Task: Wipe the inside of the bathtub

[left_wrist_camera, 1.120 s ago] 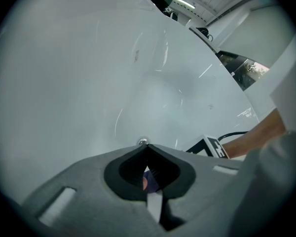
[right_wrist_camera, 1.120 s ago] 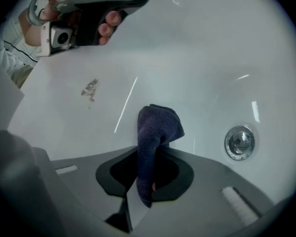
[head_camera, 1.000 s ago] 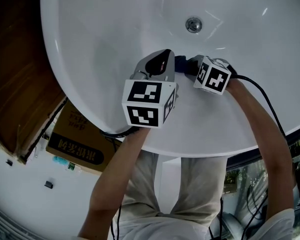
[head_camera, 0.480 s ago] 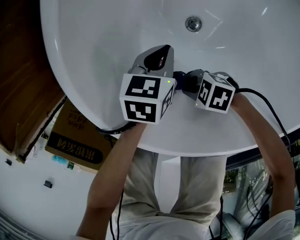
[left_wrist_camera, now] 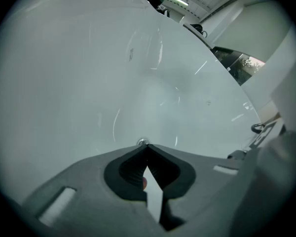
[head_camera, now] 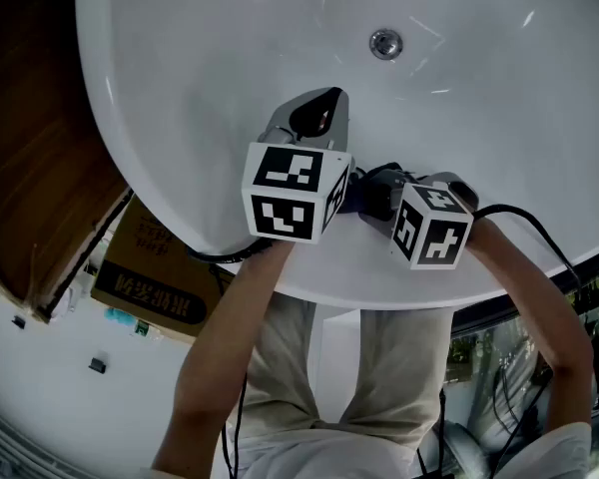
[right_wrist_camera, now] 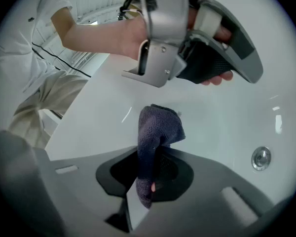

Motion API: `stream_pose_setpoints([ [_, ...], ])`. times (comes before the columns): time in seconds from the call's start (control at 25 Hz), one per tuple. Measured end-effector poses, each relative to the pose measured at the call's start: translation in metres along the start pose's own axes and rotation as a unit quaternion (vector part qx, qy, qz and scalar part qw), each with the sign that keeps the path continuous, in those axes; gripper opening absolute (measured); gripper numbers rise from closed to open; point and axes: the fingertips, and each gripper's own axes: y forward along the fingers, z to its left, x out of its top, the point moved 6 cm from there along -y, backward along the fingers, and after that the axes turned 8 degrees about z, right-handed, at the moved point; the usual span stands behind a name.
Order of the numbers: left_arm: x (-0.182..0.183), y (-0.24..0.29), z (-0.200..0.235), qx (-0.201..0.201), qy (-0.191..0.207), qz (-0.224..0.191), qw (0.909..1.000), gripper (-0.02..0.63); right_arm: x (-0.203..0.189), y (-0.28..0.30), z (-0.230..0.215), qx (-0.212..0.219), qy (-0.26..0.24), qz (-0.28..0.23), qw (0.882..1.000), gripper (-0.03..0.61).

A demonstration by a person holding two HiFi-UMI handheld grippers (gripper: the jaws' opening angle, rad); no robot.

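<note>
The white bathtub (head_camera: 200, 78) fills the head view, its round metal drain (head_camera: 385, 44) toward the far side. My right gripper (head_camera: 367, 194) is shut on a dark purple cloth (right_wrist_camera: 157, 128) that sticks out past its jaws against the tub's near inner wall, close to the rim. My left gripper (head_camera: 317, 110) hovers just left of it and above the tub's inside, shut with nothing between the jaws. In the left gripper view the closed fingertips (left_wrist_camera: 147, 148) point at bare white tub wall. From the right gripper view, the left gripper (right_wrist_camera: 187, 43) hangs above the cloth, and the drain (right_wrist_camera: 261, 158) lies at lower right.
The tub's near rim (head_camera: 379, 289) runs just in front of the person's legs. A cardboard box (head_camera: 150, 282) lies on the floor left of the tub, beside a dark wooden panel (head_camera: 30, 168). A black cable (head_camera: 539, 233) trails from the right gripper.
My right gripper has drawn the cloth back toward the near rim and a little right. The left gripper has stayed almost where it was.
</note>
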Motion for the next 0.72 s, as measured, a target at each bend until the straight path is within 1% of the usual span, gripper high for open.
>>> stream_pose_setpoints([
  [0.2, 0.001, -0.001, 0.001, 0.002, -0.003, 0.0, 1.0, -0.002, 0.008, -0.009, 0.026, 0.016, -0.016, -0.012, 1.0, 0.051],
  [0.4, 0.001, -0.002, 0.0, 0.004, -0.003, 0.001, 1.0, -0.002, 0.014, -0.014, 0.048, 0.034, -0.021, -0.022, 0.999, 0.051],
  [0.52, 0.003, -0.003, -0.001, 0.004, -0.004, -0.002, 1.0, -0.002, 0.017, -0.016, 0.059, 0.037, -0.03, -0.031, 0.998, 0.052],
  [0.72, 0.005, -0.003, -0.002, 0.005, -0.004, -0.004, 1.0, -0.002, 0.024, -0.024, 0.077, 0.057, -0.041, -0.028, 0.997, 0.051],
])
